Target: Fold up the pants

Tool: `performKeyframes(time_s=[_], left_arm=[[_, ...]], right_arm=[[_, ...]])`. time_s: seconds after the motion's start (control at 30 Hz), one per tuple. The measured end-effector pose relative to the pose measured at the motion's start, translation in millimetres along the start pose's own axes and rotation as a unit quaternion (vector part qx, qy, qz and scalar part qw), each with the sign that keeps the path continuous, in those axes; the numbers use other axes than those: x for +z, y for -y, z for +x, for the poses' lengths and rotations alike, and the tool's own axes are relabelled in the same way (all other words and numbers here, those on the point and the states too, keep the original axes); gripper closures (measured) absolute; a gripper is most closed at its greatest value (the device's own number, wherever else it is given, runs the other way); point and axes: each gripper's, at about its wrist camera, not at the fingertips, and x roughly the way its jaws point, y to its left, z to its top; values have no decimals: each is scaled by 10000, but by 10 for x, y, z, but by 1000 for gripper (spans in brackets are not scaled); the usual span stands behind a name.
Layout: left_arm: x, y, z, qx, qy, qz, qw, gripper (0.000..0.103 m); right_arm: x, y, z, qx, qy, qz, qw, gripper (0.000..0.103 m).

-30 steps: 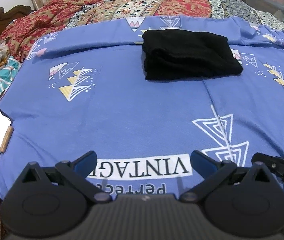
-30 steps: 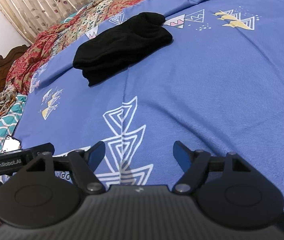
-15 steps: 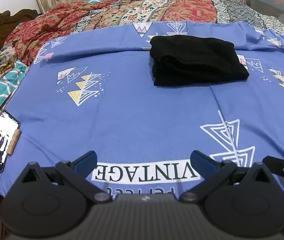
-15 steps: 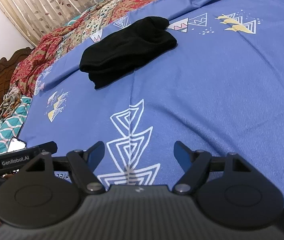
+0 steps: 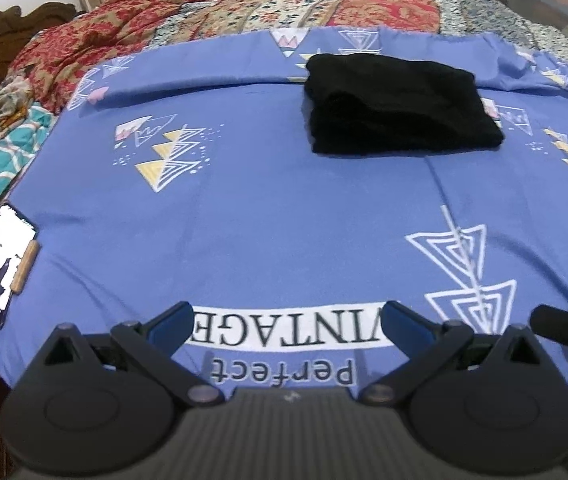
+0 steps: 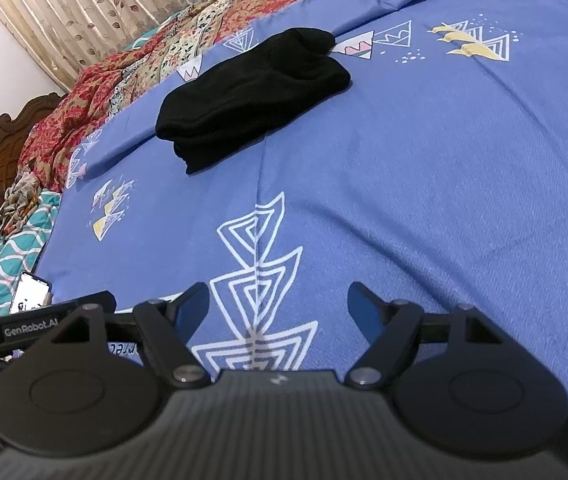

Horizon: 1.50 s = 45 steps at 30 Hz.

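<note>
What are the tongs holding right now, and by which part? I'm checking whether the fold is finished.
Nothing. The left tongs and right tongs stand open over the blue sheet, apart from the folded black pants.

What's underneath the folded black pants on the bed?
The folded black pants lie on the blue patterned bedsheet, their far edge over its raised fold. Whatever print sits directly beneath them is covered, and nothing else shows under them.
</note>
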Motion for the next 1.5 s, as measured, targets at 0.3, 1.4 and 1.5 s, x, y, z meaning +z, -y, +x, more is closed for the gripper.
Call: performKeyframes(time_s=[0.3,1.4,1.5], left_arm=[[-33,-24,24,357,-17,113,9993,0],[-290,211,256,179,-902,654,9936,0],[-296,234,261,152,-908,700,9933,0]], right_arm=[[-32,-6,19,-4,-55,7,10000,25],[-77,76,28,-79,-88,179,9998,24],[-82,78,33,-86,-85,195,9997,24]])
